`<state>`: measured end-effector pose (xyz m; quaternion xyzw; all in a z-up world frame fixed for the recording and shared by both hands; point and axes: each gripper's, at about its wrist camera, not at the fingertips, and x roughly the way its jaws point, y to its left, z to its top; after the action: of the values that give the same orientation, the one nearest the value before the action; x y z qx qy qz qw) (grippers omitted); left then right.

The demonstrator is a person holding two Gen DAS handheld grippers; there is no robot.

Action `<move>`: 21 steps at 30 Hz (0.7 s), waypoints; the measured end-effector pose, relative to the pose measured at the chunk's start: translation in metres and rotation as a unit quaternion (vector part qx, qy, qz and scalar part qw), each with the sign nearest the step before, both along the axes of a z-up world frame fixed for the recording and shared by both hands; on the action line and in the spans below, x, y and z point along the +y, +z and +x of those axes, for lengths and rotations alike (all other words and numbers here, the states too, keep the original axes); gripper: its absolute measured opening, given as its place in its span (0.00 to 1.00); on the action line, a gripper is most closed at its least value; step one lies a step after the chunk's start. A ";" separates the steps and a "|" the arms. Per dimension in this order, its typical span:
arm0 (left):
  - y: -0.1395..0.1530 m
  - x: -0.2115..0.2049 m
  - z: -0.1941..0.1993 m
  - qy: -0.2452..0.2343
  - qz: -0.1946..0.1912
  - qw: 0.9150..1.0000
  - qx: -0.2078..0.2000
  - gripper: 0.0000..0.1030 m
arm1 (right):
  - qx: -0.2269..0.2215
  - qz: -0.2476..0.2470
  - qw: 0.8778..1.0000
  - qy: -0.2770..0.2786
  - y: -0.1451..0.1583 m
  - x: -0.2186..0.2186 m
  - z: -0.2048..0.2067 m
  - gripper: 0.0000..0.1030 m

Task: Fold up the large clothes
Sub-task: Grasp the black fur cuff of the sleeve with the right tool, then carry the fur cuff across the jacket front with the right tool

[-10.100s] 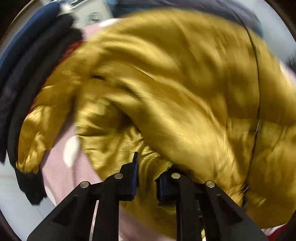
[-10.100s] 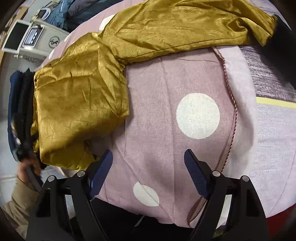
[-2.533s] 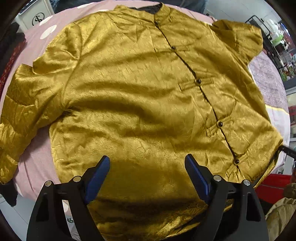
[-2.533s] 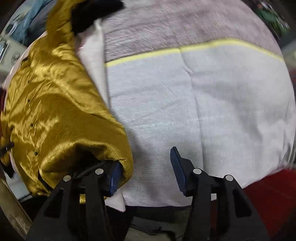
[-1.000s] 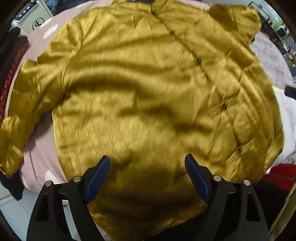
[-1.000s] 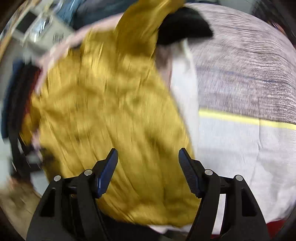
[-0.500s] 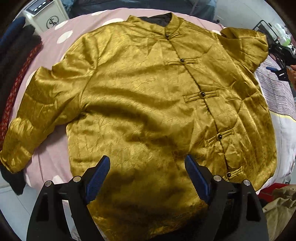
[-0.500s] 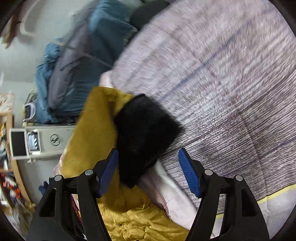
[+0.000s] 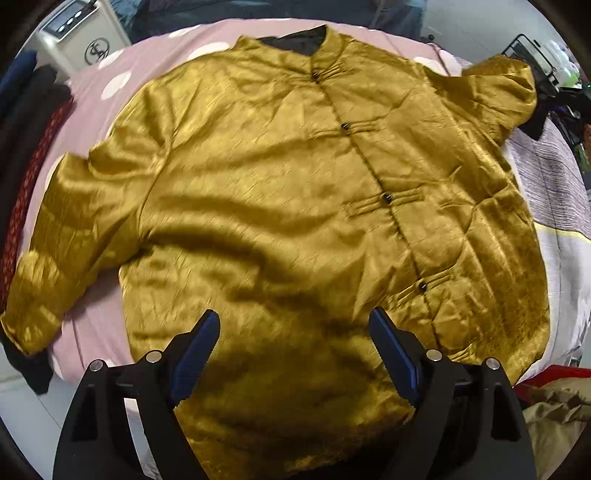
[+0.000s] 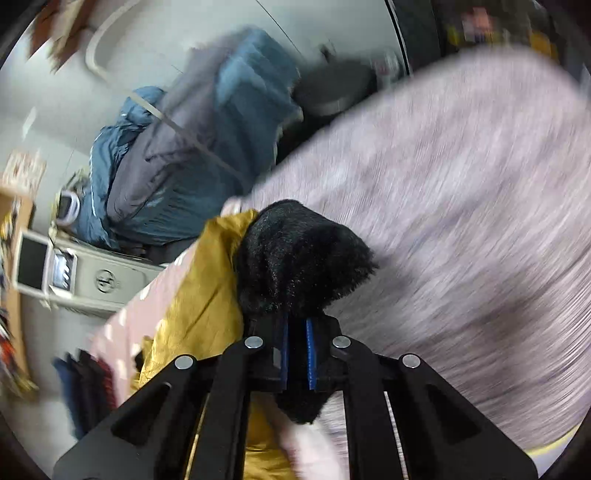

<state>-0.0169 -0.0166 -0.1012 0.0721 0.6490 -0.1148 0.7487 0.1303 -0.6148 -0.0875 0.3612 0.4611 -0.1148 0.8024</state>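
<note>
A gold satin jacket [image 9: 280,206] with black knot buttons lies spread face up on the bed, collar at the far side. My left gripper [image 9: 291,347] is open and empty, hovering above the jacket's hem. My right gripper [image 10: 295,354] is shut on the black furry cuff [image 10: 299,254] of the jacket's right sleeve [image 10: 199,295]. That sleeve also shows in the left wrist view [image 9: 495,88] at the far right, with the right gripper's dark body beside it. The left sleeve [image 9: 55,258] lies out at the left, its black cuff over the bed edge.
The bed has a pink dotted sheet [image 9: 122,85] and a grey striped cover [image 10: 461,206]. A white appliance [image 9: 79,33] and blue bedding [image 10: 192,147] stand beyond the bed. Dark clothes [image 9: 22,122] hang at the left. A red bin [image 9: 554,376] sits at the lower right.
My right gripper has closed on the black cuff of the right sleeve; half a second ago its jaws stood open around it. My left gripper has stayed open above the hem.
</note>
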 end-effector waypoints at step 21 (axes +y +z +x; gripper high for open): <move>0.008 -0.069 0.015 -0.089 -0.006 0.996 -0.020 0.78 | 0.071 -0.028 0.966 -0.245 -0.001 -0.191 -0.201 0.41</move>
<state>-0.0022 -0.0856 -0.0936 0.1273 0.6244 -0.1830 0.7486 -0.0712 -0.8055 -0.0880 0.4317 0.4110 -0.3461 0.7246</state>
